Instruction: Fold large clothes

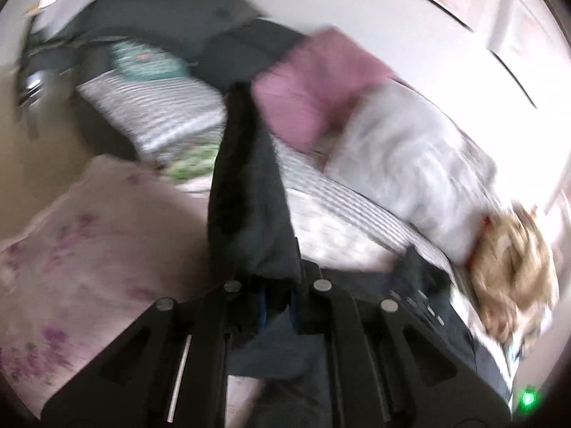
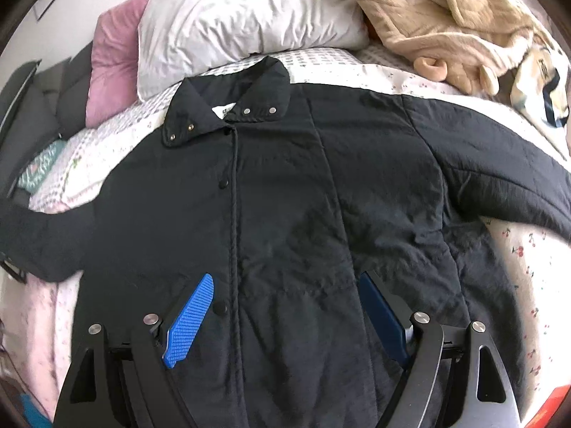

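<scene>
A large black padded jacket lies front up on the bed, collar toward the pillows, snaps closed, right sleeve stretched out to the right. My right gripper is open, its blue pads spread just above the jacket's lower front, holding nothing. My left gripper is shut on the jacket's left sleeve, which hangs stretched away from the fingers above the bed. The left wrist view is blurred by motion.
The bed has a patterned sheet. A white pillow and a pink cushion lie at its head, with a beige fleece garment at the far right. A pink floral blanket lies at the bed's left side.
</scene>
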The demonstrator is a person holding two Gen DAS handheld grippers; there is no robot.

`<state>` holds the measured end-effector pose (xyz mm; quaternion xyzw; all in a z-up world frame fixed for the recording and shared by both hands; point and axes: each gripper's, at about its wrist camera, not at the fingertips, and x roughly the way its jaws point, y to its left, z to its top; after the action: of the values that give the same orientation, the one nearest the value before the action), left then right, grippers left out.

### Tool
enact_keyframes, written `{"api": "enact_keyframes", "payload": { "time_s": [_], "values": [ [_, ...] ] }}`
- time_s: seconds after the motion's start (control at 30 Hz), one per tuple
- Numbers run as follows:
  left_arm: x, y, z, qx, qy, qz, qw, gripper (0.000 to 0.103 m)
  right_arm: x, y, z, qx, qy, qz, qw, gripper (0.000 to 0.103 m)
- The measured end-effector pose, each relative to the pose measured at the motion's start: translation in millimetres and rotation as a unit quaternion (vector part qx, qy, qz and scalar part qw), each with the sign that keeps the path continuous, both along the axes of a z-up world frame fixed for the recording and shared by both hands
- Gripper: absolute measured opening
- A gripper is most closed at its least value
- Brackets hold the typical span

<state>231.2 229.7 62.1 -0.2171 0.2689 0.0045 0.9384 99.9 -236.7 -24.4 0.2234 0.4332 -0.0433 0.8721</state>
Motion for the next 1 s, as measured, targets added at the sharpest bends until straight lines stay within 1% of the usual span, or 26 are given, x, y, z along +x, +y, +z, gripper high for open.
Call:
{"api": "enact_keyframes", "payload": {
  "time_s": [0.07,0.13,0.2,0.23,0.27,0.33,0.37,0.4,0.43,0.47,0.5,0.57,0.6,0.63,0.67,0.7,0.73,0.77,0.8,0.83,0.87,0.9,0.93,0.97,1.0],
  "values": [
    [1,-46,4,0.014,-0.003,-0.055,0.9984,0.010,-1,0,1,0.003,0.000,-0.002,1.000,0.085],
    [4,-80,-3,0.024,0.004,-0.097,0.9950,0.010,-1,3,-1,0.006,0.004,0.002,1.000,0.085],
    [6,-122,-17,0.039,0.023,-0.149,0.9879,0.010,0,5,-2,0.007,0.008,0.006,1.000,0.085],
    [4,-136,-23,0.047,0.031,-0.167,0.9844,0.011,1,6,-3,0.006,0.009,0.009,1.000,0.085],
    [5,-156,-34,0.061,0.043,-0.192,0.9786,0.011,1,7,-3,0.004,0.011,0.009,1.000,0.085],
    [6,-192,-61,0.082,0.074,-0.248,0.9624,0.013,4,8,-5,0.002,0.013,0.012,1.000,0.085],
    [8,-205,-74,0.087,0.092,-0.270,0.9545,0.015,5,9,-6,0.003,0.014,0.013,1.000,0.085],
    [8,-221,-93,0.087,0.120,-0.301,0.9421,0.021,6,9,-7,0.003,0.016,0.013,1.000,0.085],
    [10,-229,-105,0.086,0.139,-0.319,0.9336,0.032,8,10,-9,0.004,0.019,0.015,1.000,0.085],
    [10,-242,-127,0.085,0.179,-0.346,0.9169,0.037,10,10,-11,0.007,0.021,0.018,1.000,0.085],
    [4,-250,-139,0.093,0.205,-0.357,0.9067,0.045,10,10,-12,0.011,0.021,0.020,1.000,0.085],
    [-8,-257,-150,0.121,0.237,-0.368,0.8909,0.046,12,11,-14,0.020,0.023,0.023,0.999,0.085],
    [-12,-256,-148,0.129,0.235,-0.373,0.8884,0.048,13,11,-15,0.026,0.023,0.025,0.999,0.085],
    [-18,-250,-140,0.136,0.227,-0.377,0.8877,0.057,14,11,-15,0.034,0.021,0.028,0.999,0.085],
    [-23,-243,-130,0.141,0.214,-0.376,0.8905,0.062,15,13,-15,0.039,0.019,0.030,0.999,0.085],
    [-26,-235,-117,0.143,0.199,-0.371,0.8957,0.074,16,14,-15,0.042,0.017,0.034,0.998,0.085],
    [-30,-223,-106,0.144,0.184,-0.364,0.9017,0.080,18,17,-15,0.045,0.016,0.038,0.998,0.085],
    [-34,-209,-91,0.142,0.165,-0.353,0.9100,0.082,20,21,-14,0.044,0.015,0.043,0.998,0.085],
    [-36,-197,-83,0.138,0.155,-0.346,0.9150,0.082,21,24,-14,0.043,0.014,0.049,0.998,0.085],
    [-38,-182,-74,0.129,0.143,-0.333,0.9229,0.083,24,33,-14,0.036,0.014,0.064,0.997,0.085],
    [-38,-169,-69,0.119,0.135,-0.318,0.9310,0.084,26,39,-14,0.031,0.014,0.072,0.997,0.085],
    [-34,-153,-69,0.112,0.130,-0.304,0.9372,0.085,28,45,-16,0.033,0.015,0.081,0.996,0.085],
    [-30,-142,-71,0.108,0.127,-0.290,0.9424,0.085,30,51,-18,0.043,0.014,0.090,0.995,0.085],
    [-27,-129,-73,0.103,0.124,-0.271,0.9490,0.085,32,56,-22,0.064,0.013,0.102,0.993,0.085],
    [-23,-118,-78,0.098,0.123,-0.252,0.9548,0.085,35,63,-28,0.099,0.014,0.120,0.988,0.085]
  ]
}}
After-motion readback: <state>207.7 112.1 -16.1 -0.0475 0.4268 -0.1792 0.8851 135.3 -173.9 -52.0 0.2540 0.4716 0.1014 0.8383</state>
